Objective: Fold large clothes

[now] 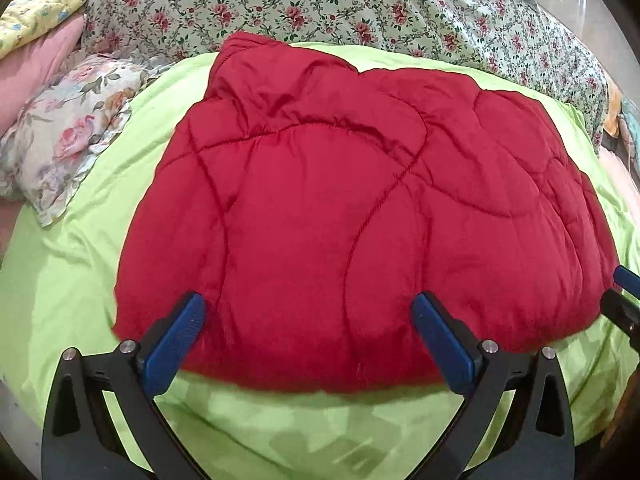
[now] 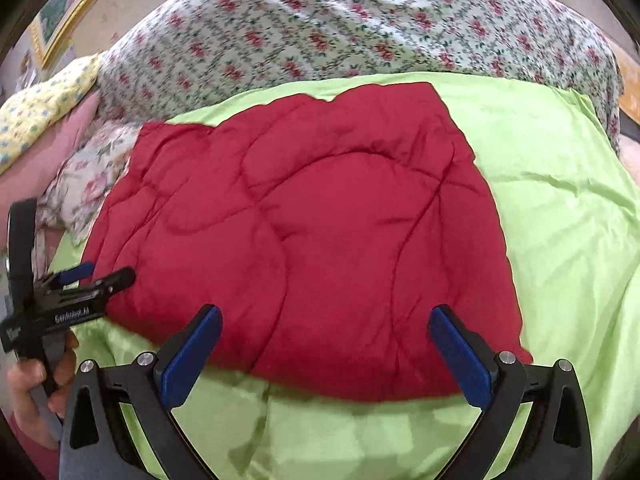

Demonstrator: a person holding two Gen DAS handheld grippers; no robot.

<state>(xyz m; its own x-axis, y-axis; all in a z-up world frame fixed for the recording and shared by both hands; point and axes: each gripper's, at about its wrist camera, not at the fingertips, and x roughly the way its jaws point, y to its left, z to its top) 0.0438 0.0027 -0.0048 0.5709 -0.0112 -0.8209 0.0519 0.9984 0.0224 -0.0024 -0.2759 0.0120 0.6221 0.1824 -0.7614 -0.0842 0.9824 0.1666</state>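
A red quilted comforter (image 1: 352, 208) lies folded into a rough rectangle on a lime-green sheet (image 1: 80, 272); the right wrist view shows the same comforter (image 2: 312, 240) on that sheet (image 2: 560, 220). My left gripper (image 1: 308, 316) stands open just above the comforter's near edge, with nothing between its blue pads. My right gripper (image 2: 326, 328) is open too, over the near edge further right. The left gripper (image 2: 86, 274) also appears at the left of the right wrist view, held by a hand (image 2: 28, 380). The right gripper's tip (image 1: 624, 280) shows at the right edge of the left wrist view.
A floral-print duvet (image 1: 360, 4) is heaped behind the comforter. A flowered pillow (image 1: 64, 132), a pink pillow (image 1: 36, 64) and a yellow pillow (image 1: 40, 8) lie at the left. A framed picture (image 2: 68, 16) hangs on the wall at the far left.
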